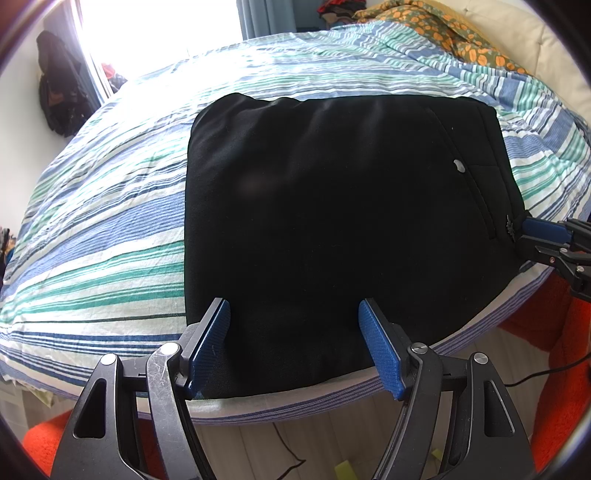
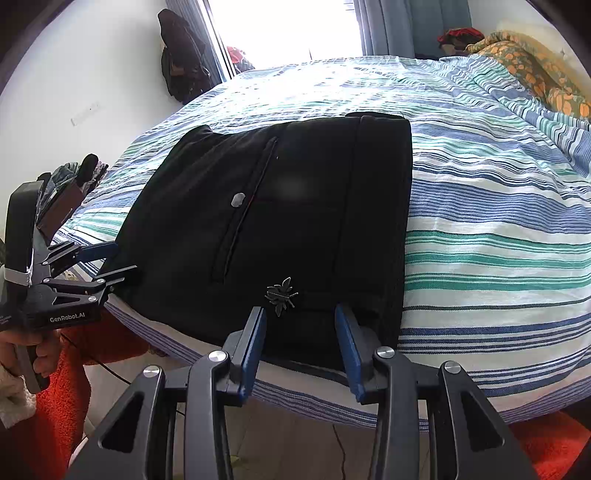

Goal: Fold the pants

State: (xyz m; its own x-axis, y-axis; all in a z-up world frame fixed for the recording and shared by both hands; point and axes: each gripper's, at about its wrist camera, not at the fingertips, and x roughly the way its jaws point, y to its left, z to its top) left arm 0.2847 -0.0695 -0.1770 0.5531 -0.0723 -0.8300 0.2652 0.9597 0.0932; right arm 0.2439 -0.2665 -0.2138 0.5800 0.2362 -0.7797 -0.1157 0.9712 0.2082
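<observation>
Black pants (image 1: 332,206) lie folded into a thick rectangle at the near edge of the striped bed (image 1: 103,206). They also show in the right wrist view (image 2: 288,206), with a pocket slit, a small grey tag and a black insect-shaped emblem (image 2: 281,293). My left gripper (image 1: 294,314) is open, its blue pads either side of the near left edge of the fold. My right gripper (image 2: 300,314) is open at the near right waistband corner. The right gripper shows at the right of the left wrist view (image 1: 532,236). The left gripper shows at the left of the right wrist view (image 2: 118,262).
The striped duvet (image 2: 498,206) covers the bed. A floral orange blanket (image 1: 454,33) lies at the back right. Orange rug (image 2: 55,413) and a cable lie on the floor below the bed edge. Dark clothes (image 2: 181,55) hang on the left wall beside a bright window.
</observation>
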